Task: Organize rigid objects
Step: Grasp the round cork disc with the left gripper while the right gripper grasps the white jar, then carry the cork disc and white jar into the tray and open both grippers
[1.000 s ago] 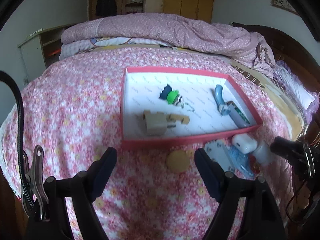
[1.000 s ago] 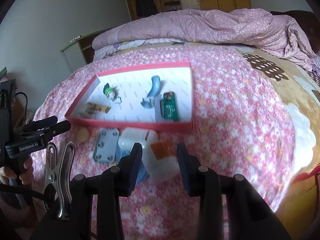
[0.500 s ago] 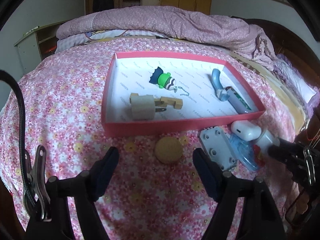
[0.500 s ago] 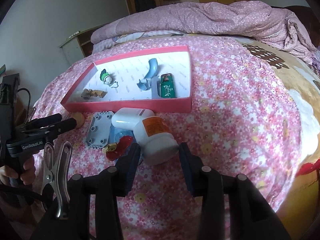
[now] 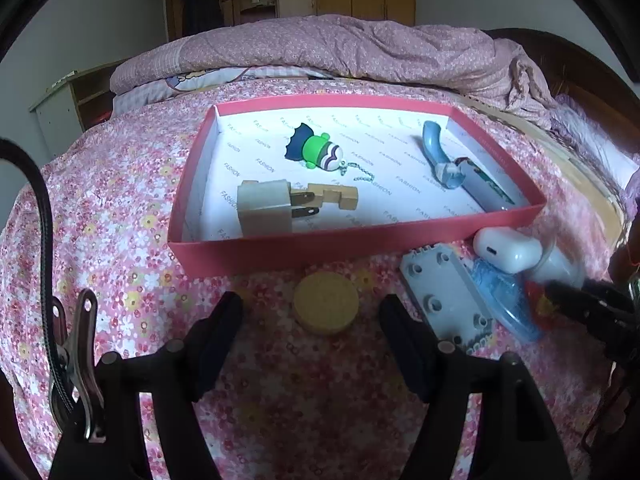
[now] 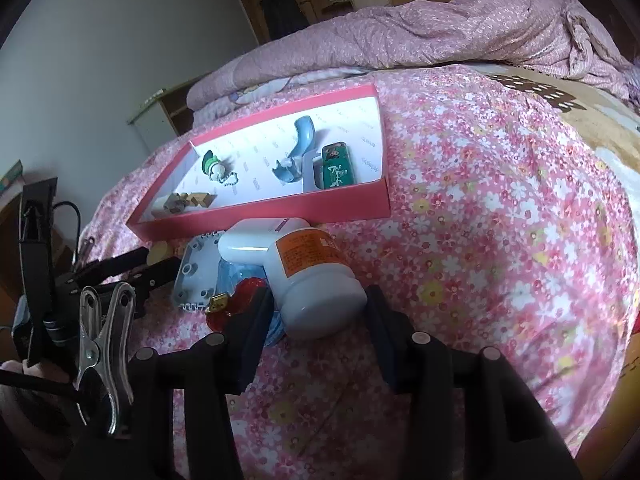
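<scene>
On the flowered bedspread (image 5: 120,248), below the red tray (image 5: 360,242), the left gripper (image 5: 311,332) closes around a stiff, light-looking cork disc (image 5: 326,307), untouched. The right gripper (image 6: 318,322) opens astride a smooth, probably slippery white bottle (image 6: 312,280); grip its waist.

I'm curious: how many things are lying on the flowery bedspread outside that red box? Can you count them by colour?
White: 2, the earbud case and the bottle
Grey: 1, the studded plate
Clear blue: 1, the plastic piece
Red: 1, the small trinket
Yellow: 1, the round disc
Total: 6
</scene>
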A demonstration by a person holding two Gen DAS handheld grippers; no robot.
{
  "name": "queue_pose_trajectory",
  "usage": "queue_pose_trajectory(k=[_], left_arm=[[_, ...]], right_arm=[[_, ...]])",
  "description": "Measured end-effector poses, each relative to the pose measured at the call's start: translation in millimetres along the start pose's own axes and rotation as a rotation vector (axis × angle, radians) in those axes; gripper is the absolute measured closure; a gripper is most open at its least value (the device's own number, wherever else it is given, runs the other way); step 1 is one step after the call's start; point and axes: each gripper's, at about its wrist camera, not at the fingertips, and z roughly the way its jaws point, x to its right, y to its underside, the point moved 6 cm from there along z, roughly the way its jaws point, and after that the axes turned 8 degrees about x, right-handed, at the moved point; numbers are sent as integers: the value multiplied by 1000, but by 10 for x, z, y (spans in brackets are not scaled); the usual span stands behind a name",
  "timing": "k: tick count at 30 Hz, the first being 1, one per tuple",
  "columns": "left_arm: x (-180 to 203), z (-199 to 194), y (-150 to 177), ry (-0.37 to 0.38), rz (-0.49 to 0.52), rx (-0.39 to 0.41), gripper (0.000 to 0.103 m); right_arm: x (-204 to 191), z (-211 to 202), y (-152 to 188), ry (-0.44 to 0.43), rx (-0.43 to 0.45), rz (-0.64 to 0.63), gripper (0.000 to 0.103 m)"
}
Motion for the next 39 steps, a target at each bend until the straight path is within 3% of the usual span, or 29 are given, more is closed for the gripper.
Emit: queue_pose_trajectory(k=[9,12,15,39], left_arm=[[3,-26,17,-8,-2,5,31],[-22,-51,7,-14,-9,7,47],[-21,-78,-15,-12,-10,6,70],[-126,-404,-132,58,-98,86,70]], right_arm=[[-7,4,8,14,11,-8,55],[4,2,4,8,13,2,55],[9,-5,1,4,15,11,55],[-112,-266,-126,51,88,-27,58]])
